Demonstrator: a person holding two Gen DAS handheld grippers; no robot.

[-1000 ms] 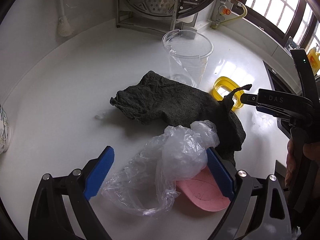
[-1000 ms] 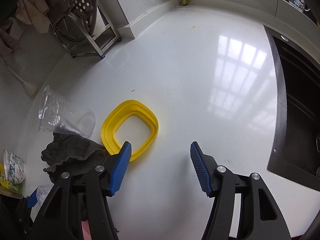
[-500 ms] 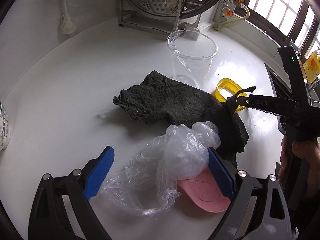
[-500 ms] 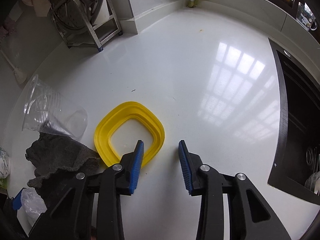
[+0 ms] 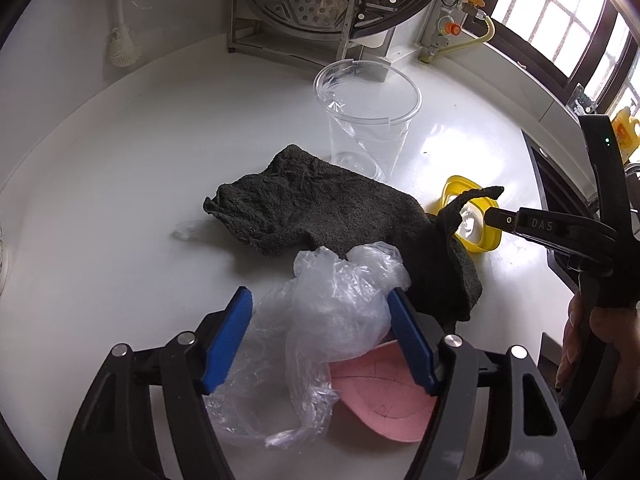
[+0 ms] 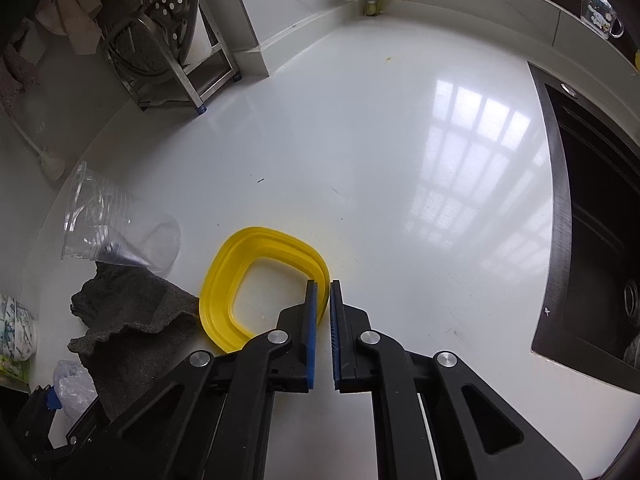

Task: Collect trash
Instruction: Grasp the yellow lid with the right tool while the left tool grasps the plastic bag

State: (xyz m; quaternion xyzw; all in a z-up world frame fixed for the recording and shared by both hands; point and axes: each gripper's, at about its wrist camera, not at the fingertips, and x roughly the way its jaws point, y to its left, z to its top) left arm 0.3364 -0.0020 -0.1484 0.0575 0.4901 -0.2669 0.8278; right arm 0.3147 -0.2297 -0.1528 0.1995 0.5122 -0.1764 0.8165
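Note:
A crumpled clear plastic bag point(image 5: 332, 312) lies on the white counter between the blue pads of my open left gripper point(image 5: 320, 328). A pink flat piece point(image 5: 384, 400) lies under it. A dark grey cloth point(image 5: 320, 208) lies just beyond. A yellow plastic ring point(image 6: 248, 276) lies on the counter; it also shows in the left wrist view point(image 5: 480, 216). My right gripper point(image 6: 323, 300) has closed on the ring's right side, the pads nearly together. A clear plastic cup point(image 5: 368, 120) stands behind the cloth.
A metal dish rack point(image 5: 320, 8) stands at the back wall. A dark sink point(image 6: 600, 220) is set into the counter to the right. A patterned packet point(image 6: 16, 332) sits at the far left edge.
My right gripper has closed from wide open to nearly shut around the yellow ring's edge and moved slightly forward. My left gripper stays open around the plastic bag.

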